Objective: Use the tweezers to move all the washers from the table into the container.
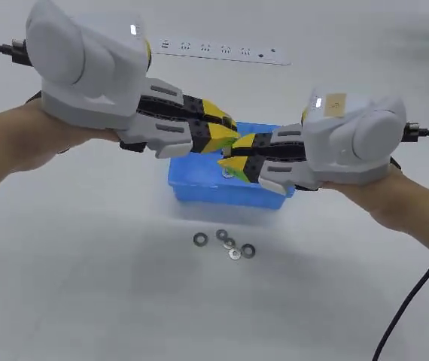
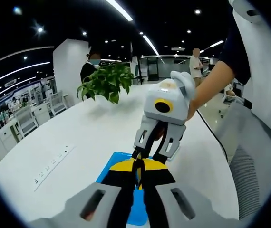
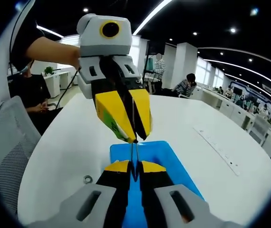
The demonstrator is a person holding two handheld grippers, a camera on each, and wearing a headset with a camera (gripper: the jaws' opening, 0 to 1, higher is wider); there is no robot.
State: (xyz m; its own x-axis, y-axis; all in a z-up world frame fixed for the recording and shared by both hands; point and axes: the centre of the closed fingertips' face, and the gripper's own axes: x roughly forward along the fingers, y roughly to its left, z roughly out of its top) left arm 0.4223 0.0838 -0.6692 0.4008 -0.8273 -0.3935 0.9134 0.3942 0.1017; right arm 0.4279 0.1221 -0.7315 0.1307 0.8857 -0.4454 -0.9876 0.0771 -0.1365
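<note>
Both grippers meet tip to tip over the blue container (image 1: 192, 186). My left gripper (image 1: 234, 136) comes in from the left and my right gripper (image 1: 225, 162) from the right. In the right gripper view, thin metal tweezers (image 3: 134, 153) run from the left gripper's (image 3: 132, 139) shut yellow jaws down into my right gripper's (image 3: 135, 171) own shut jaws. Several washers (image 1: 226, 245) lie on the white table in front of the container. One washer (image 1: 228, 174) seems to lie inside it. Another washer (image 3: 88, 179) rests on the table beside the container (image 3: 161, 156).
A white power strip (image 1: 222, 51) lies at the far side of the table (image 1: 86, 286). Black cables trail from both grippers toward the near edge. In the left gripper view a potted plant (image 2: 106, 81) stands on the table, with people and desks beyond.
</note>
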